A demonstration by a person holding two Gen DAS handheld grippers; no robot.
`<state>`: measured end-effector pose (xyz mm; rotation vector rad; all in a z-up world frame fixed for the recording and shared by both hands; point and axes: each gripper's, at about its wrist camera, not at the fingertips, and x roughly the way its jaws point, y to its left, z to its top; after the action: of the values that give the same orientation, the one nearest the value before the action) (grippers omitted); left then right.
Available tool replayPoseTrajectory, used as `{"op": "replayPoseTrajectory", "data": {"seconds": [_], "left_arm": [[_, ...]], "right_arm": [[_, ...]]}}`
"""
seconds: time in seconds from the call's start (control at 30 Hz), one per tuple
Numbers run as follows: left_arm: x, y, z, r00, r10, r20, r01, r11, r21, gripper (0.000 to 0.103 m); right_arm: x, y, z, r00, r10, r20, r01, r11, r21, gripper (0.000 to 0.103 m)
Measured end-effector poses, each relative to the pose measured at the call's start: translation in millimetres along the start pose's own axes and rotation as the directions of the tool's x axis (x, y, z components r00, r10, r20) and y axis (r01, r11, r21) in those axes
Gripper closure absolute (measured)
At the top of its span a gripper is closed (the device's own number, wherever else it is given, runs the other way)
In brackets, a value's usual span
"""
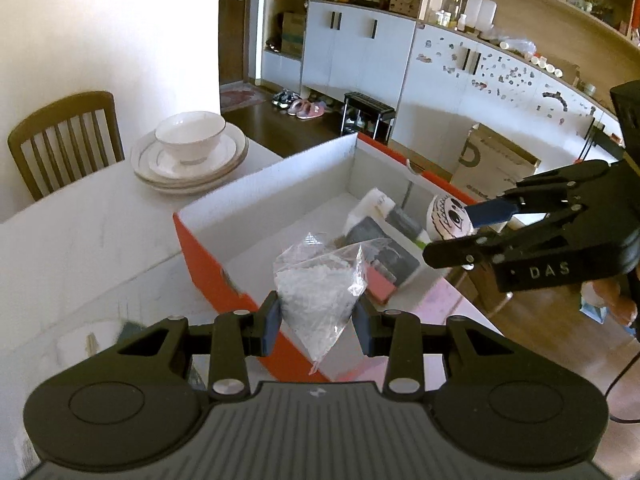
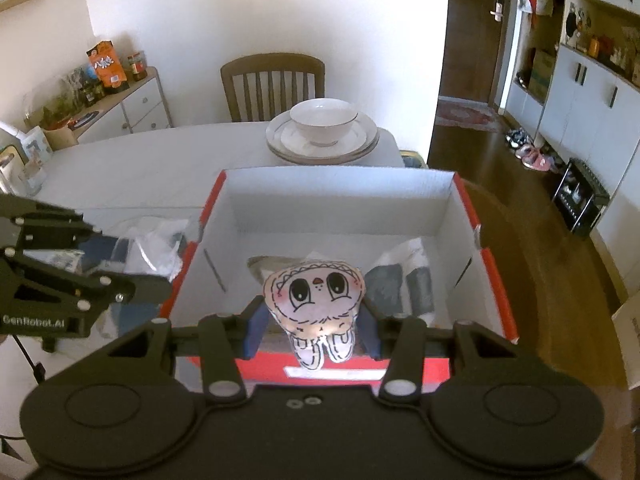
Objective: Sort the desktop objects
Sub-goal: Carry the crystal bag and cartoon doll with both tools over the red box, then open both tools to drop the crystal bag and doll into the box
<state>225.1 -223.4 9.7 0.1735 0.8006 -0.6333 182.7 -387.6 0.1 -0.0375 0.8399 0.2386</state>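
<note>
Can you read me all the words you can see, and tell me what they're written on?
"DAS": on the right gripper.
"GenRobot.AI": on the left gripper, slightly blurred.
Orange snack bag: print too small to read.
Packets in the red box: nothing readable.

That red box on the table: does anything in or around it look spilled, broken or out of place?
Nothing stands out. The red box sits upright and intact, a few packets lie loosely inside, and the bag of white granules and the cartoon plush toy are simply held above it.

White table (image 2: 160, 160) bears red box (image 2: 400, 372), stacked plates (image 2: 320, 148).
</note>
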Motion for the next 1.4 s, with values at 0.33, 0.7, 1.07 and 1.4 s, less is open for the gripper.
{"op": "replayPoseTrajectory", "data": {"seconds": [0.33, 0.7, 1.07, 1.4], "left_arm": [[43.9, 5.6, 34.7, 0.998, 0.048, -0.036, -0.047, 0.999, 0.023, 0.066], [97.8, 17.9, 61.1, 0.991, 0.074, -0.111, -0.074, 0.997, 0.002, 0.066], [133.5, 23.8, 63.5, 0.978, 0.105, -0.178, -0.099, 0.994, 0.045, 0.066], [158.8, 21.3, 55.0, 0.963, 0.08, -0.256, -0.065, 0.996, 0.067, 0.066]], "right_arm": [[18.2, -16.7, 17.3, 1.0, -0.018, 0.01, 0.018, 0.999, -0.035, 0.056], [62.9, -30.1, 37.2, 1.0, -0.021, -0.017, 0.02, 0.998, -0.063, 0.056], [106.1, -35.8, 32.5, 0.995, -0.005, -0.097, -0.001, 0.998, -0.057, 0.056], [117.3, -37.8, 20.5, 0.991, -0.002, -0.134, -0.006, 0.999, -0.054, 0.056]]}}
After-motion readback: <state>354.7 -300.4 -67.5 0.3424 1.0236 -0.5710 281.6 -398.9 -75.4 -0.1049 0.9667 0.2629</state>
